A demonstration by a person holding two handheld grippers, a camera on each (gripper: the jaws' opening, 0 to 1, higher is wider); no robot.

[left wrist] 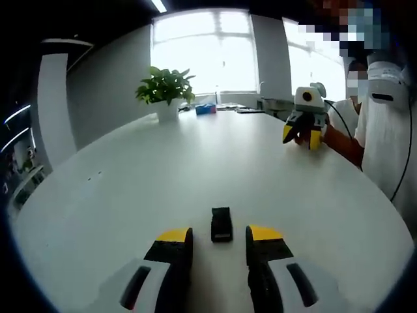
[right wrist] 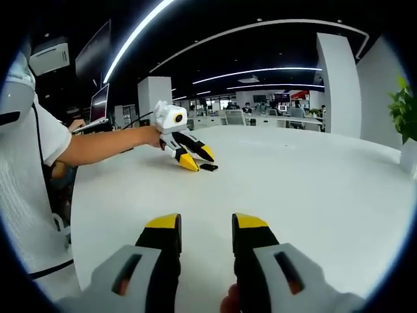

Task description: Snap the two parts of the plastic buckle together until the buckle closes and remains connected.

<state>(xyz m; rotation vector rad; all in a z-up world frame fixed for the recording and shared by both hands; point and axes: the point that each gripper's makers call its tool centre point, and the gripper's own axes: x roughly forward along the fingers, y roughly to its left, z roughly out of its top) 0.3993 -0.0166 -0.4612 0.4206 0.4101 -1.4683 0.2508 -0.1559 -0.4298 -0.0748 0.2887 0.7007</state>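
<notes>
Buckle (left wrist: 221, 224): one black piece lay on the white tabletop (left wrist: 130, 189), just beyond the empty left claw (left wrist: 218, 236); the right claw (right wrist: 205, 222) gaped empty too

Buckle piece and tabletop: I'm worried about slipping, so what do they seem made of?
The buckle piece looks like black moulded plastic, matte, with ridged detail. The table seems a smooth white laminate or painted surface with a soft window sheen; its core cannot be told.

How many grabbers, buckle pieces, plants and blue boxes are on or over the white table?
Grabbers: 2, left gripper and right gripper
Buckle pieces: 1
Plants: 1
Blue boxes: 1
Total: 5
</notes>
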